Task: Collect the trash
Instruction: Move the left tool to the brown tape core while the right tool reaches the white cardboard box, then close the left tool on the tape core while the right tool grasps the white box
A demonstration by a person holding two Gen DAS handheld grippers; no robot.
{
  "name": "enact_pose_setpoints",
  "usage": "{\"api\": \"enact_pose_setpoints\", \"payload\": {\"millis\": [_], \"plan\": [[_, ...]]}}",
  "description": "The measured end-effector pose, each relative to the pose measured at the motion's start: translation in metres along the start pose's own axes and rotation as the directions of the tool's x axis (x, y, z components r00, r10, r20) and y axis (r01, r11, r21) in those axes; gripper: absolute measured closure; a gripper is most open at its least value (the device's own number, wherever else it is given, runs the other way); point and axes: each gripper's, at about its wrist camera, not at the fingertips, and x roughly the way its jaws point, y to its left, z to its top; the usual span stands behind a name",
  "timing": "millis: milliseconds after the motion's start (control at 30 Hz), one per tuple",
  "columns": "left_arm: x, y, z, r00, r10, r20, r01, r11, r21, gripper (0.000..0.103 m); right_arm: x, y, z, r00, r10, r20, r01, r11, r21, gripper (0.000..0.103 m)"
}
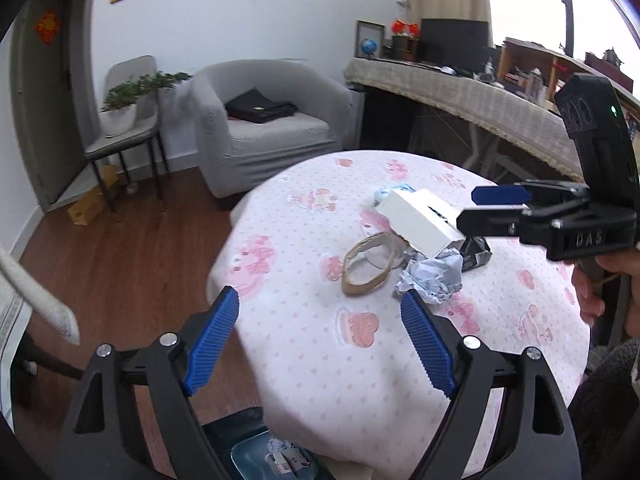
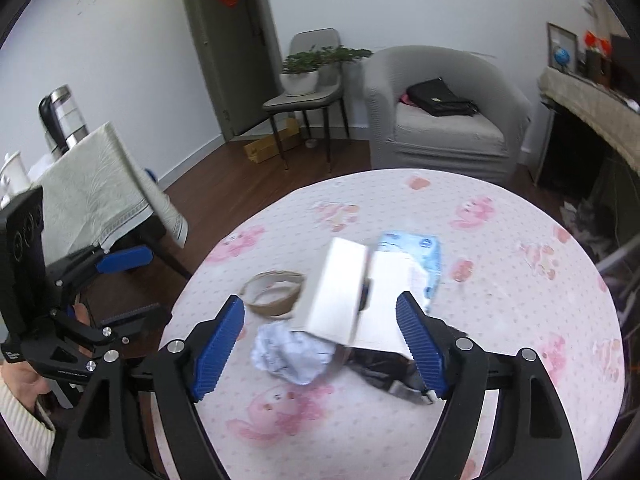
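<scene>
Right gripper (image 2: 320,344) was spread wide around the white box (image 2: 340,292), not yet gripping; left gripper (image 1: 320,344) was wide and empty near the table's (image 1: 320,400) near edge. Box perched tilted on crumpled paper (image 2: 292,356) mid-table; closing off-centre could tip it or scatter the pile.

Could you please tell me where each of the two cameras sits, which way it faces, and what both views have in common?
Left wrist: sits on the left gripper, looking along its open fingers over the round pink-patterned tablecloth table; the right gripper and holding hand show at right.
Right wrist: sits on the right gripper, open around the white cardboard box; the left gripper shows at left.
Shared: box, brown cardboard tape ring, crumpled white paper, grey armchair.
</scene>
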Motion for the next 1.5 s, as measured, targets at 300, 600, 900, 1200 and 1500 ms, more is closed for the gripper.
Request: {"api": "enact_pose_setpoints", "payload": {"millis": [300,600,900,1200,1500], "plan": [[0.041,-0.01,0.01,0.998,-0.055,-0.043,0.056,0.998,0.025,0.018,-0.003,-0.032,0.0,0.999,0.041,0.006,-0.041,0.992,0.122,0.024],[0.067,-0.013,0.019,0.992,-0.105,-0.069,0.108,0.993,0.042,0.023,-0.002,-0.044,-0.002,0.998,0.066,0.006,-0.066,0.983,0.172,0.023],[0.082,-0.022,0.021,0.987,-0.13,-0.1,0.137,0.988,0.069,0.028,0.004,-0.049,-0.003,0.998,0.065,0.004,-0.064,0.976,0.208,0.019],[0.09,-0.01,0.018,0.976,-0.172,-0.13,0.175,0.984,0.012,0.038,0.014,-0.052,-0.003,0.998,0.067,-0.004,-0.064,0.969,0.24,0.017],[0.088,-0.02,0.018,0.967,-0.229,-0.11,0.231,0.973,0.005,0.06,0.016,-0.047,0.001,0.998,0.067,0.0,-0.065,0.97,0.234,0.017]]}}
